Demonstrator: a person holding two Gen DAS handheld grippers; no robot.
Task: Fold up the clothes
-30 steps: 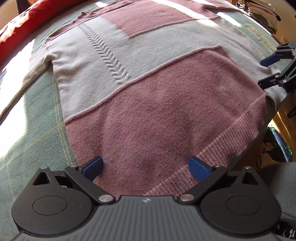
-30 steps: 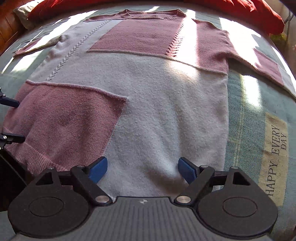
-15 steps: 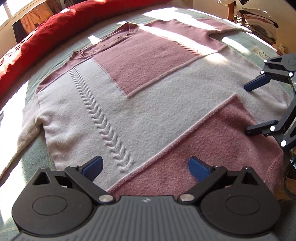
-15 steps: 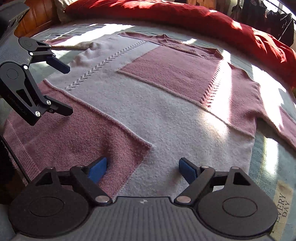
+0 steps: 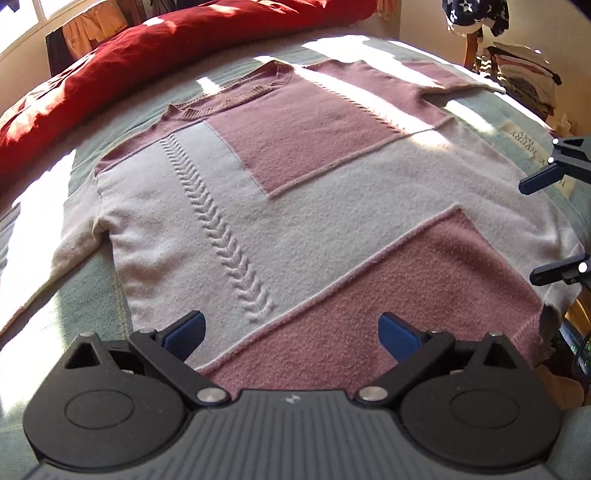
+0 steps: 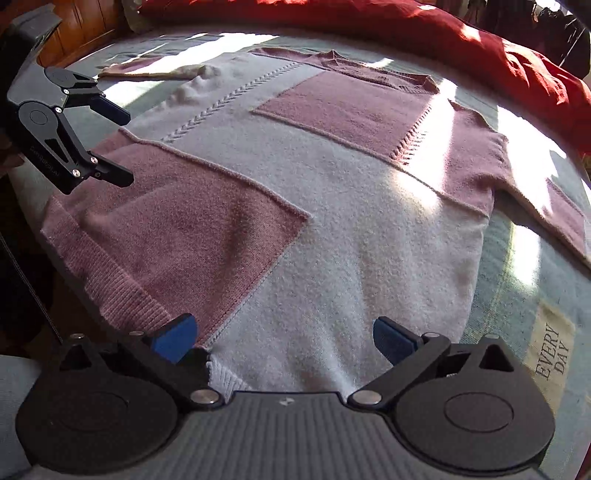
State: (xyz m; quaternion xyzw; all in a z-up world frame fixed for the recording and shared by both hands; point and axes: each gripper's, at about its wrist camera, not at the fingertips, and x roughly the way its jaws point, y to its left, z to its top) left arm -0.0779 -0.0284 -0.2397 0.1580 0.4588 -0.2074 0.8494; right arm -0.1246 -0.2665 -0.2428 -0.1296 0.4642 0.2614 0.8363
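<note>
**Sweater spread flat on the bed, both sets of fingers wide over its hem**

Through my left wrist camera, the bed [image 5: 92, 295] carries a pale green blanket with thin checked lines, lit by bright patches of sun. The sweater [image 5: 314, 221], in pink and pale grey blocks with a raised leaf cable, lies flat on it, neckline at the far side and ribbed hem nearest me. A red duvet [image 5: 129, 62] is bunched along the far edge. At far left a window with hanging clothes shows; at far right, a stack of folded garments [image 5: 524, 74]. My left gripper [image 5: 291, 332] hangs over the near hem with its fingers wide and nothing held. My right gripper [image 5: 546, 229] enters at the right edge, fingers apart.

Through my right wrist camera, the same sweater [image 6: 332, 221] fills the view, and here its right sleeve runs out toward the far right, which the other view barely shows. A wooden headboard or panel [image 6: 81, 29] stands at far left. My right gripper [image 6: 282, 338] has its fingers opening wide above the hem, gripping nothing. My left gripper [image 6: 122, 144] hovers at the left, fingers spread. On the blanket, near right, a cream label [image 6: 550, 354] reads "EVERY DAY".
</note>
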